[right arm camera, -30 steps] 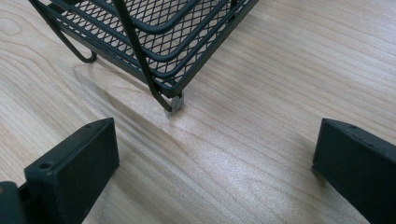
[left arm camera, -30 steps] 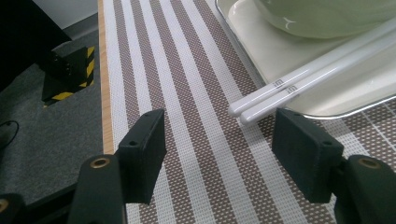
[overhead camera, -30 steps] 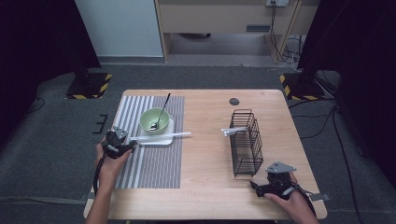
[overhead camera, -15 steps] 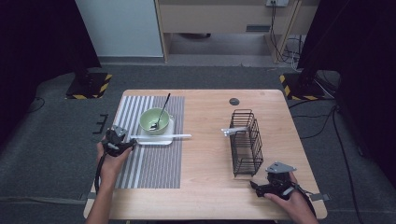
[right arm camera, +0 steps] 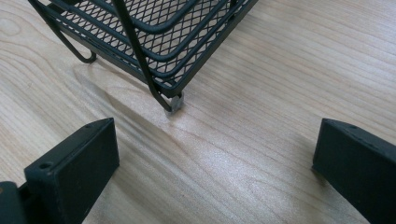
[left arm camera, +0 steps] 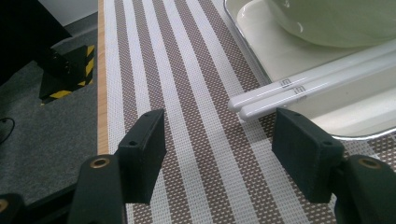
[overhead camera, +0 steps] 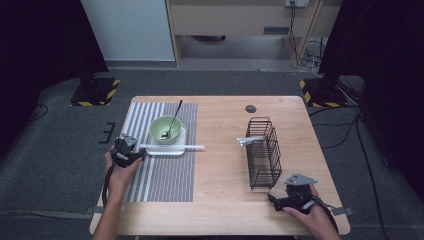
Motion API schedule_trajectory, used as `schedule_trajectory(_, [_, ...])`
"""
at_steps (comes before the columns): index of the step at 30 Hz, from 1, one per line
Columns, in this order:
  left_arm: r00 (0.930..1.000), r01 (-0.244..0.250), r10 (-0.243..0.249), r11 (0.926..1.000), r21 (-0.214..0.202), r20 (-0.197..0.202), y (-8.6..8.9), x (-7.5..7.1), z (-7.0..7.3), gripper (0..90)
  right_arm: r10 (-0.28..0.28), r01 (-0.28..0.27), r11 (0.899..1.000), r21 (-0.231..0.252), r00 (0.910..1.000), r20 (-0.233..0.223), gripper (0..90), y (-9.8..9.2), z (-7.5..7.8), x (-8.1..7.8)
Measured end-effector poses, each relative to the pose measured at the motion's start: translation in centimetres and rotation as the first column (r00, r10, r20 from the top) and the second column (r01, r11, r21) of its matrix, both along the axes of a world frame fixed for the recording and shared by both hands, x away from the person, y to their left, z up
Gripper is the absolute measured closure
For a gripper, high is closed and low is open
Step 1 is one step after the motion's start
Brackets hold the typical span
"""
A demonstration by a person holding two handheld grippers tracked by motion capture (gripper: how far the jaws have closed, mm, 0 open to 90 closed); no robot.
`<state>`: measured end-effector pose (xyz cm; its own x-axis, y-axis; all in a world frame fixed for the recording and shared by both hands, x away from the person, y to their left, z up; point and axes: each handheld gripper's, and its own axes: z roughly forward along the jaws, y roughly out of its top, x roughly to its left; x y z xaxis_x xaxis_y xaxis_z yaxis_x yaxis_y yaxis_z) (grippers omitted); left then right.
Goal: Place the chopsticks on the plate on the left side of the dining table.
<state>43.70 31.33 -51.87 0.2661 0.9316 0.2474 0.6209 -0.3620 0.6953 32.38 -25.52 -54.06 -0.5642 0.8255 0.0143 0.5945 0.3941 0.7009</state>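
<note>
Chopsticks [left arm camera: 299, 86] just ahead of open left claw [left arm camera: 224, 149], tips between its jaws, untouched.

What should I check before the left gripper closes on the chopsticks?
1. Left gripper jaws open, nothing between the pads: ok.
2. Chopsticks lying together as a pair, tips poking off the tray onto the striped mat: ok.
3. Tips inside the jaw gap: not ok, they lie just ahead of the jaws.
4. Green bowl with the spoon in it sits behind the chopsticks, out of the jaws' path: ok.
5. Right gripper open over bare table, apart from the wire basket: ok.
6. Whether the chopsticks will roll when pinched: cannot tell.
</note>
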Motion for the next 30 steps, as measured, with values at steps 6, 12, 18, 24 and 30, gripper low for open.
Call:
schedule_trajectory(6, [0.9999, 0.0, 0.001, 1.0, -0.007, 0.011, 0.07, -0.1, 0.19, 35.0, 0.0, 0.0, 1.0, 0.0, 1.0, 0.0, 0.3, 0.0, 0.0, 0.0])
schedule_trajectory(12, [0.9996, -0.015, 0.016, 0.9994, -0.032, 0.025, 0.51, -0.25, 0.57, 34.2, 0.0, 0.0, 1.0, 0.0, 1.0, 0.0, 0.3, 0.0, 0.0, 0.0])
schedule_trajectory(18, [0.9992, -0.028, 0.029, 0.9992, -0.027, 0.029, 0.56, -0.12, 0.37, 33.7, 0.0, 0.0, 1.0, 0.0, 1.0, 0.0, 0.3, 0.0, 0.0, 0.0])
schedule_trajectory(24, [0.9991, -0.034, 0.035, 0.999, -0.028, 0.025, 0.65, 0.01, 0.19, 33.1, -0.001, 0.001, 1.0, 0.0, 1.0, 0.0, 0.3, 0.0, 0.0, -0.01])
schedule_trajectory(30, [0.9993, -0.029, 0.03, 0.9993, -0.023, 0.024, 0.38, 0.16, 0.14, 32.0, -0.001, 0.001, 1.0, 0.0, 1.0, 0.0, 0.3, 0.0, 0.0, -0.01])
